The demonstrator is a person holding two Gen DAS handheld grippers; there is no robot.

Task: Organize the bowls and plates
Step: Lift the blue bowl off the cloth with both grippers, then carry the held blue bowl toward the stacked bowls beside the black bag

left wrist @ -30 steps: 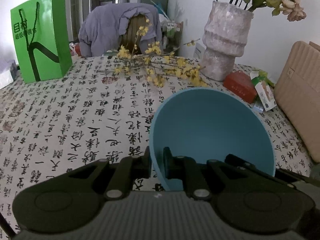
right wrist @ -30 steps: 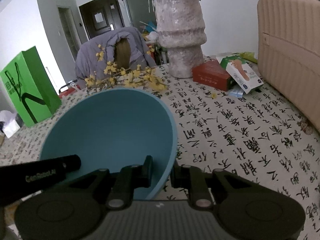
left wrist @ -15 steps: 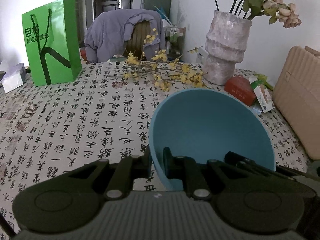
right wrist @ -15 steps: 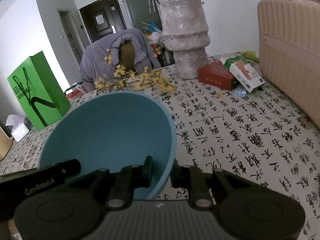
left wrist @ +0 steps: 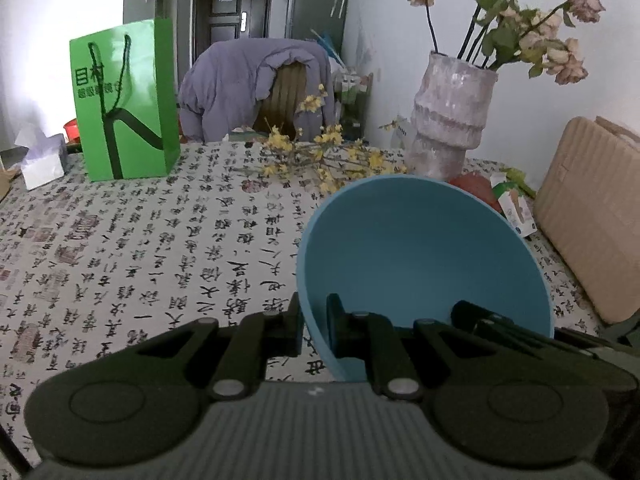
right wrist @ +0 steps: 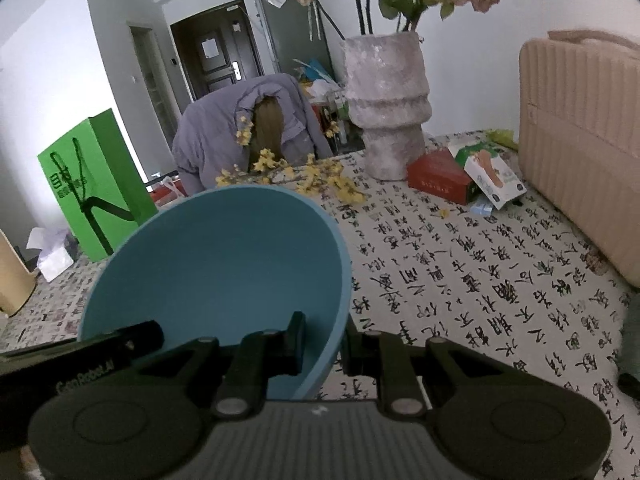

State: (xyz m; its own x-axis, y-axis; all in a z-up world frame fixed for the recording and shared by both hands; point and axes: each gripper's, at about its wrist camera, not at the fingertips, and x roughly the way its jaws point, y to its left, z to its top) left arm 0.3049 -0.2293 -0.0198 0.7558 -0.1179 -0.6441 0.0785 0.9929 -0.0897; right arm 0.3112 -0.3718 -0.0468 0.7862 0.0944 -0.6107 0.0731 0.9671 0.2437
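The left gripper (left wrist: 313, 322) has its fingers clamped on the left side of the rim of the blue bowl (left wrist: 420, 256), one finger outside the wall, one inside. The right gripper (right wrist: 323, 338) pinches the opposite side of the same rim in like manner. The bowl hangs between the two, clear of the table (left wrist: 160, 248), above its near edge and tilted with its mouth toward the cameras. No plates or other bowls are in view.

Risks, by judgement: each grip bears on a thin, smooth, curved rim only. Should the two hands drift apart or twist unevenly, the rim may slip from one clamp and the bowl swing or drop. Carried toward the far edge, it could strike the yellow flower sprigs (left wrist: 320, 160) or the stone vase (left wrist: 452, 120) toward the far right corner.
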